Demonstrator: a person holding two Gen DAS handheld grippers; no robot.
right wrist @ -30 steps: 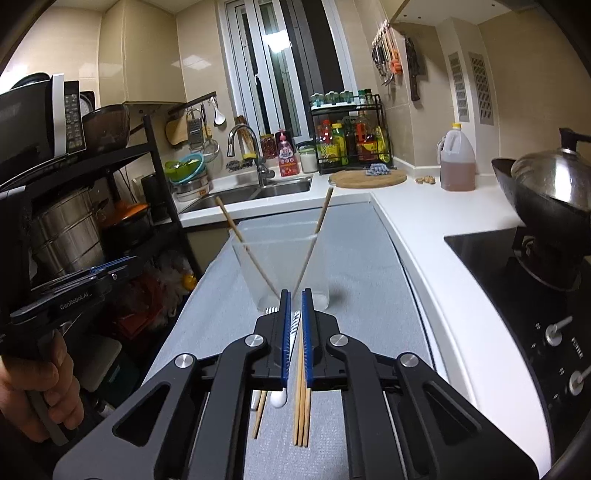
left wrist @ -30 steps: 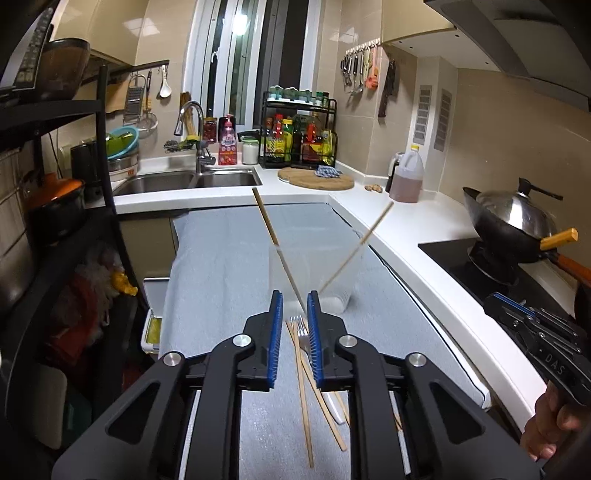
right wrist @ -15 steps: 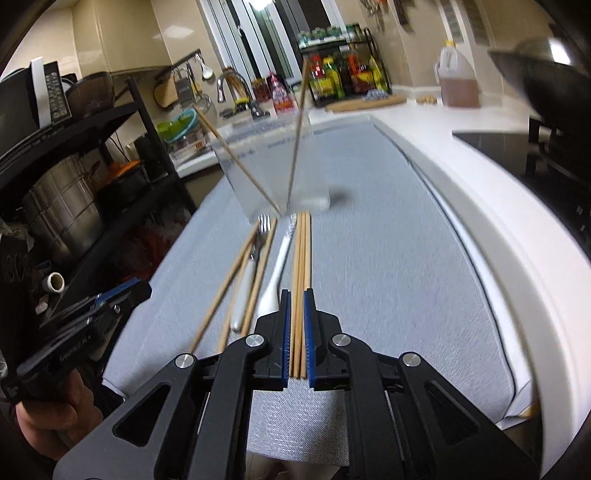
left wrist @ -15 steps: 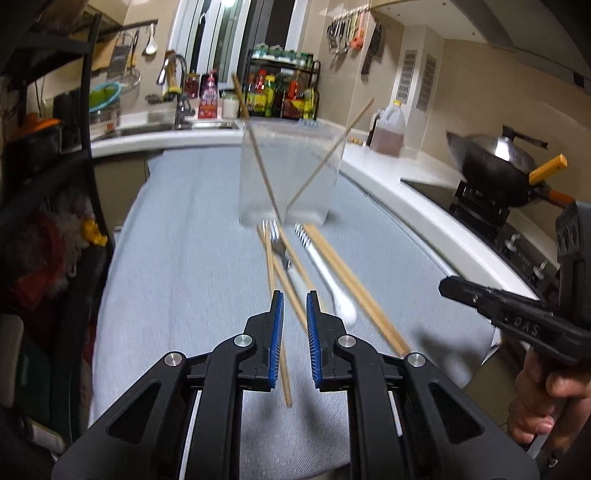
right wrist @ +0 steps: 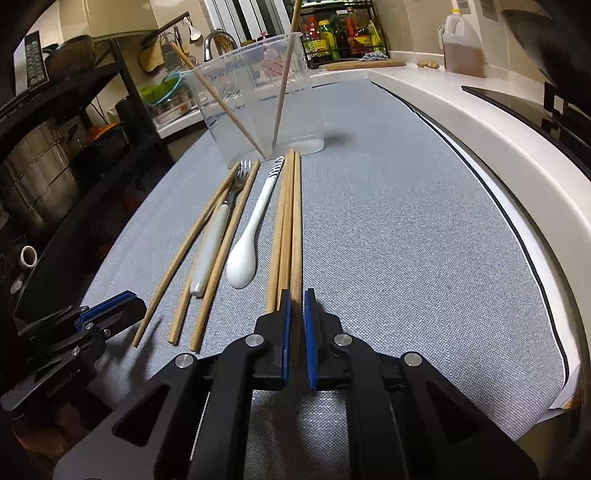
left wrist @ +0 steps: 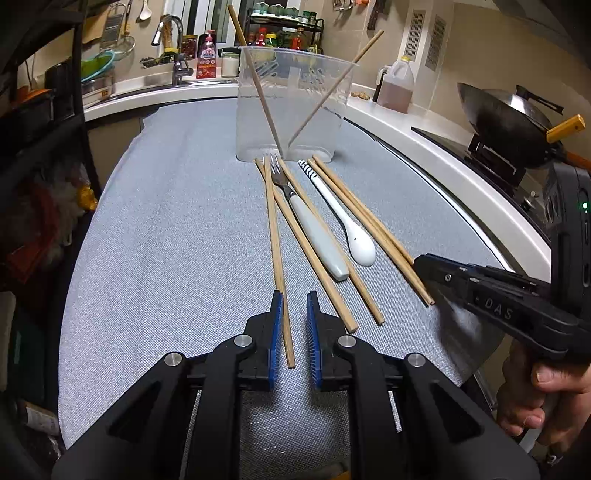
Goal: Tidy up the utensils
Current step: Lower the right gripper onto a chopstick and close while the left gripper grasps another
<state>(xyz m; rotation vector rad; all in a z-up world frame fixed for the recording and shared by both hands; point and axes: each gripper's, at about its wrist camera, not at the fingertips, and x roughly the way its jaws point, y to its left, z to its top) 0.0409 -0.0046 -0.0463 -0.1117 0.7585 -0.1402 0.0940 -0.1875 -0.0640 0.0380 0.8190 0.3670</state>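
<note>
A clear plastic container stands on the grey mat and holds two chopsticks leaning apart. Before it lie several loose wooden chopsticks, a fork with a pale handle and a white spoon. My left gripper is low over the mat, slightly open, with the near end of the leftmost chopstick between its pads. My right gripper is slightly open around the near end of the rightmost chopstick of a trio. Whether either pad touches wood is unclear.
The grey mat covers a white counter. A wok on a stove sits to the right, an oil jug and a spice rack behind. A sink lies at the back left, black shelves on the left.
Both grippers have dropped lower and pulled back toward the near ends of the chopsticks. Each now straddles one chopstick end. The utensils have not moved.
</note>
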